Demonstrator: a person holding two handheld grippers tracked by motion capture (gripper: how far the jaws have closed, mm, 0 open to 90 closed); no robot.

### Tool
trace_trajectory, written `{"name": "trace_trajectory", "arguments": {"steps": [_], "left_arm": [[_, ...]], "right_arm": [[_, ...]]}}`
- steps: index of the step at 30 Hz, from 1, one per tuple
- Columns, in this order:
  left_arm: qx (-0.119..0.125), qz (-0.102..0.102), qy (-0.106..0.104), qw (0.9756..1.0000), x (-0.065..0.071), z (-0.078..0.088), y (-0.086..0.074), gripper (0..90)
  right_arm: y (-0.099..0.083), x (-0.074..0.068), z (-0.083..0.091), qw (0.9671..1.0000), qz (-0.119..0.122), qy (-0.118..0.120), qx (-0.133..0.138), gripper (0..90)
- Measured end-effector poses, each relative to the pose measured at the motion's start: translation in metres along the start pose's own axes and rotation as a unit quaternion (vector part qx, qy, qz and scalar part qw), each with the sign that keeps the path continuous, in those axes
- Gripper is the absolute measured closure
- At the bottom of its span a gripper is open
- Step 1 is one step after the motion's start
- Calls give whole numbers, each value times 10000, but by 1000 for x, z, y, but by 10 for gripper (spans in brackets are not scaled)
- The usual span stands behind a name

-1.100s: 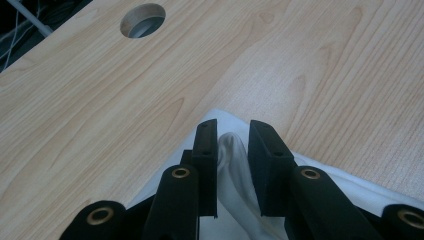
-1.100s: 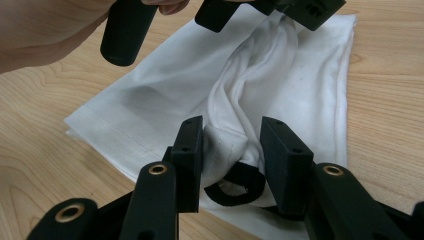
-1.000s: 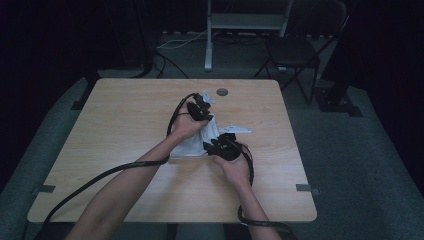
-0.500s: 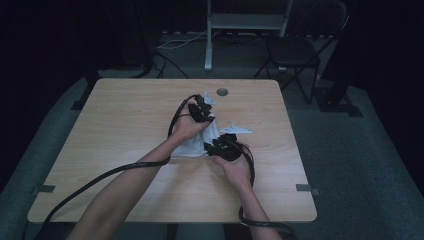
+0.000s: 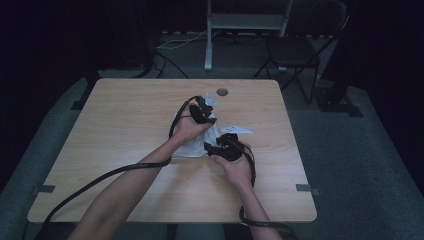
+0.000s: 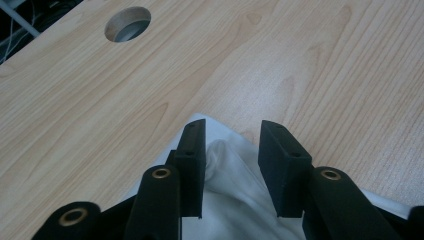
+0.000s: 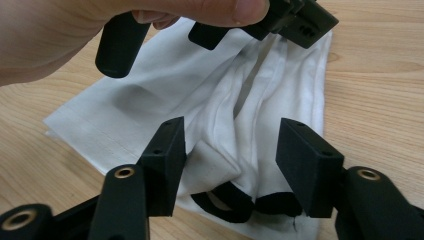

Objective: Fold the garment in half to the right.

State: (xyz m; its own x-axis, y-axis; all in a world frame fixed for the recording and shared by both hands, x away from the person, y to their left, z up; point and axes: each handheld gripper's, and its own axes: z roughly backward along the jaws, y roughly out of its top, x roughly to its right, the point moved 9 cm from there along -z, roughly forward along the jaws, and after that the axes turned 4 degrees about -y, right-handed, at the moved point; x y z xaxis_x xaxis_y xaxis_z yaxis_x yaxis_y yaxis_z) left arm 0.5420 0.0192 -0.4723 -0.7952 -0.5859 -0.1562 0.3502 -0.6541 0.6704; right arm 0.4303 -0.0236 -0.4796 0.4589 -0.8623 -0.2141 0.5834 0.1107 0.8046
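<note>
Dark floor rings my wooden table (image 5: 125, 150), and one round cable hole (image 5: 222, 92) sits near its far edge. To the left I have a broad stretch of bare wood; my work sits right of centre, with a narrower strip out to the right edge and clear wood toward the near one.

My left gripper (image 5: 202, 111) hangs over the far end of the one white cloth (image 5: 192, 146). In the left gripper view its jaws have just been opening, and a bunched fold of the cloth (image 6: 225, 165) stands loose in the gap, touching one pad at most.

My right gripper (image 5: 222, 148) is at the cloth's near right side. Its jaws have also just been spreading, and in the right gripper view they straddle the rumpled cloth (image 7: 225, 115) without pressing it.

Against the earlier pictures, both hands sit where they were. I count two grippers and two trailing cables.
</note>
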Motion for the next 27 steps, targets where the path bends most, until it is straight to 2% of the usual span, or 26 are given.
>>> {"name": "trace_trajectory", "arguments": {"steps": [7, 13, 23, 27], "left_arm": [[-26, -6, -18, 10000, 2, -3, -1, 527], [4, 15, 41, 10000, 2, -2, 0, 448], [91, 169, 279, 9994, -13, 9, 2, 326], [106, 206, 344, 9991, -20, 14, 2, 315]], "right_arm": [[-2, 4, -1, 9999, -75, -75, -24, 362], [-4, 6, -2, 9999, -79, -118, -94, 340], [-6, 8, -2, 9997, -120, -159, -123, 312], [-7, 8, -3, 9997, -91, -163, -150, 312]]}}
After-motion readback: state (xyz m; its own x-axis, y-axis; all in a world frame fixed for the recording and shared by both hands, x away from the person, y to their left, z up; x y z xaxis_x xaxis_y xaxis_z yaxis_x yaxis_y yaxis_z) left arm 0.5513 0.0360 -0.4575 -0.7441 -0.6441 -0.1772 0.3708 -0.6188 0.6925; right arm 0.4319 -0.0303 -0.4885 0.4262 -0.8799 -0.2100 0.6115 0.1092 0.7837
